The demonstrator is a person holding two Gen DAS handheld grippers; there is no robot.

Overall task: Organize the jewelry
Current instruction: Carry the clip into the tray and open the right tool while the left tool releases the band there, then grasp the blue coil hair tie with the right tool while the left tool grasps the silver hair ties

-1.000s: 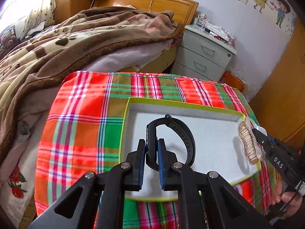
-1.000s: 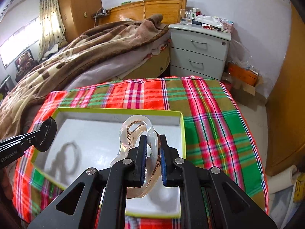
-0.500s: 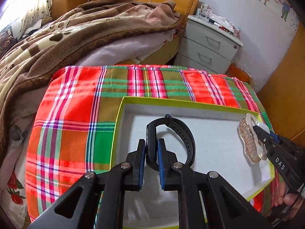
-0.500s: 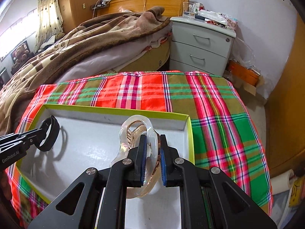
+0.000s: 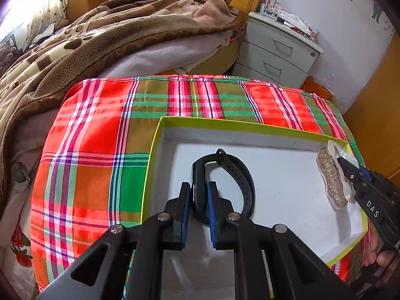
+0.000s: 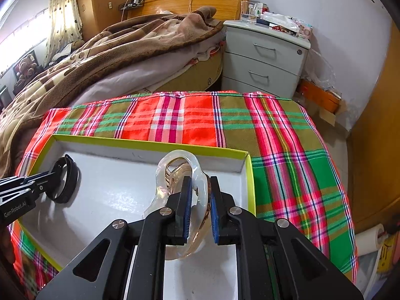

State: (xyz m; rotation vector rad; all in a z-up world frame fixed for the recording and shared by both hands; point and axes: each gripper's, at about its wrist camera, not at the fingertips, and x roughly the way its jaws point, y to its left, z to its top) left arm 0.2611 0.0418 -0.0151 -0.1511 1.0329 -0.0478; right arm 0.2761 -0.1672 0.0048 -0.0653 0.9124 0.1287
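Two grippers work over a white box [image 5: 287, 135] on plaid cloth [image 5: 100, 125]. Nearest, the left gripper [image 5: 198, 200] pinches a black band [image 5: 240, 175]; the right gripper [image 6: 200, 195] clamps a clear-cased gold bracelet [image 6: 175, 165]. Best lowered to the floor, well apart, before releasing. Beyond: bed [image 6: 100, 50], nightstand [image 6: 265, 60].

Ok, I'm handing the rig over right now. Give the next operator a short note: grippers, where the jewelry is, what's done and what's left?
Left gripper: shut on the black band, held over the box.
Right gripper: shut on the clear-cased gold watch, at the box's right side.
Done: both pieces picked up and brought over the white box floor.
Left: lower each, open the jaws, withdraw. Whether either piece touches the floor cannot be told.
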